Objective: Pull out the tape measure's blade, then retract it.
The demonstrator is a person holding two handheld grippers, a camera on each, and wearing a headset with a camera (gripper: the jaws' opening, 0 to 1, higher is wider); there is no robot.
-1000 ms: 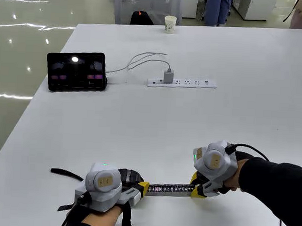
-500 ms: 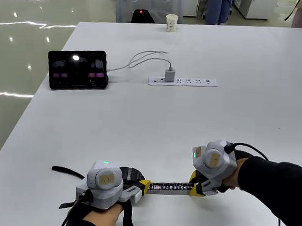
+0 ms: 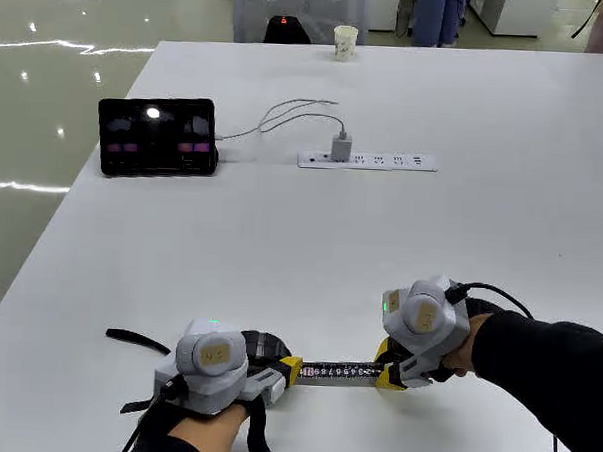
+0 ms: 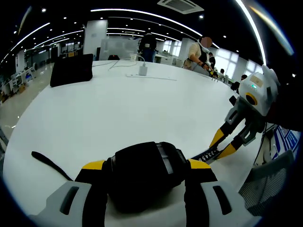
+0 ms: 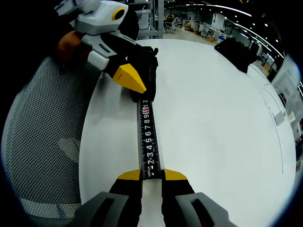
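Note:
A black tape measure case [image 3: 263,347] rests on the white table [image 3: 310,256] near its front edge, and my left gripper [image 3: 276,361] is shut on it. In the left gripper view the case [image 4: 144,175] sits between the two yellow-tipped jaws of the left gripper [image 4: 146,165]. A short length of numbered blade [image 3: 337,370] runs right from the case to my right gripper [image 3: 387,371]. In the right gripper view the right gripper [image 5: 151,175] is shut on the blade's end, and the blade [image 5: 147,137] leads away to the case [image 5: 146,59].
A dark tablet [image 3: 157,138] stands at the back left. Beside it lies a white power strip [image 3: 367,161] with a charger and cable. A paper cup [image 3: 344,43] stands at the far edge. A black strap [image 3: 136,341] trails left of the case. The table's left edge is close.
The right gripper has moved a little left toward the case, so the exposed blade is slightly shorter. The left gripper has kept its hold on the case.

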